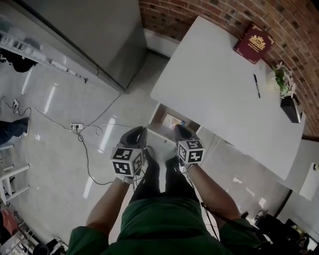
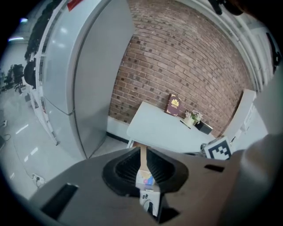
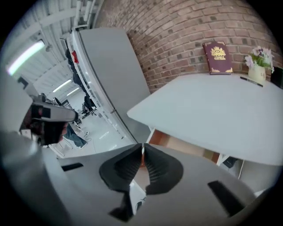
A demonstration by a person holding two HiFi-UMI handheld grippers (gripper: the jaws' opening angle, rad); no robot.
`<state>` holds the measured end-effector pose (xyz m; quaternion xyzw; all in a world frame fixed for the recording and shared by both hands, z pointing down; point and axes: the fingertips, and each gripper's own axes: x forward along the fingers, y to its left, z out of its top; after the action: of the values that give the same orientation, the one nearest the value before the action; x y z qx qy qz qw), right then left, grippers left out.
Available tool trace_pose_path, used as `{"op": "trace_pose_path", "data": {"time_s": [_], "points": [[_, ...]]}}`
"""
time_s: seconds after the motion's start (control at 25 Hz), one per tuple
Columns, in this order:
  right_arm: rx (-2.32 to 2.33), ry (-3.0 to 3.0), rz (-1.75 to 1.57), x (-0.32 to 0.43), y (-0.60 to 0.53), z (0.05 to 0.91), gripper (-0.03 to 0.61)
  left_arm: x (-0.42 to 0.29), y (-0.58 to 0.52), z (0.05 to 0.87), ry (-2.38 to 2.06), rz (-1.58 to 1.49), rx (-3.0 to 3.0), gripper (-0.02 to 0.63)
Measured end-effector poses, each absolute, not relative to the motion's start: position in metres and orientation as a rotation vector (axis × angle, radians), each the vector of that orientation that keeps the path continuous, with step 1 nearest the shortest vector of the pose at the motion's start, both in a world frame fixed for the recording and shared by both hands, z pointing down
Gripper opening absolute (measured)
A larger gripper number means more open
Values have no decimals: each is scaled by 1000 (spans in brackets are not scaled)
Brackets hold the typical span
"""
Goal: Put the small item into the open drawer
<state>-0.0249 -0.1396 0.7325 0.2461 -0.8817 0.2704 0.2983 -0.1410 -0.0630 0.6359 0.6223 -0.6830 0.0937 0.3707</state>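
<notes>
Office-like room: brick wall (image 1: 209, 15), white desk (image 1: 214, 84), book (image 1: 253, 43), pen (image 1: 256, 85), grey cabinet (image 1: 94, 35).

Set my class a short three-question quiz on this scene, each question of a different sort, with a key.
1. True or false: the red book stands on the white table, against the brick wall.
2. Multiple choice: the drawer under the table is A) pulled open, B) pushed shut, C) taken out and lying on the floor.
3. Short answer: which has its jaws closed together with nothing between them, the left tool or the right tool?
Key: 1 true; 2 A; 3 the right tool.
</notes>
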Motion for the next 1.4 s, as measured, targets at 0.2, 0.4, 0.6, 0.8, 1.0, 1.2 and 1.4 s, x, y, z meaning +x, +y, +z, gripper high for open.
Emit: {"op": "trace_pose_path", "data": {"time_s": [0.2, 0.4, 0.6, 0.8, 1.0, 1.2, 1.4], "points": [[636, -2485, 585, -41, -151, 654, -2, -151, -71, 599, -1814, 229, 1631, 40], [679, -2595, 489, -50, -167, 586, -2, -157, -84, 560, -1871, 206, 1679, 40], [688, -2654, 344, -58, -177, 530, -2, -167, -100, 518, -1930, 163, 1740, 40], [724, -2733, 209, -54, -185, 476, -2, -168, -110, 476, -1980, 114, 1800, 40], [765, -2818, 170, -48, -192, 427, -2, -164, -121, 430, -2025, 42, 1861, 40], [796, -2903, 80, -47, -195, 380, -2, -157, -132, 377, -2071, -15, 1962, 40], [819, -2962, -22, -44, -195, 341, -2, -148, -137, 337, -2115, -52, 2046, 40]]}}
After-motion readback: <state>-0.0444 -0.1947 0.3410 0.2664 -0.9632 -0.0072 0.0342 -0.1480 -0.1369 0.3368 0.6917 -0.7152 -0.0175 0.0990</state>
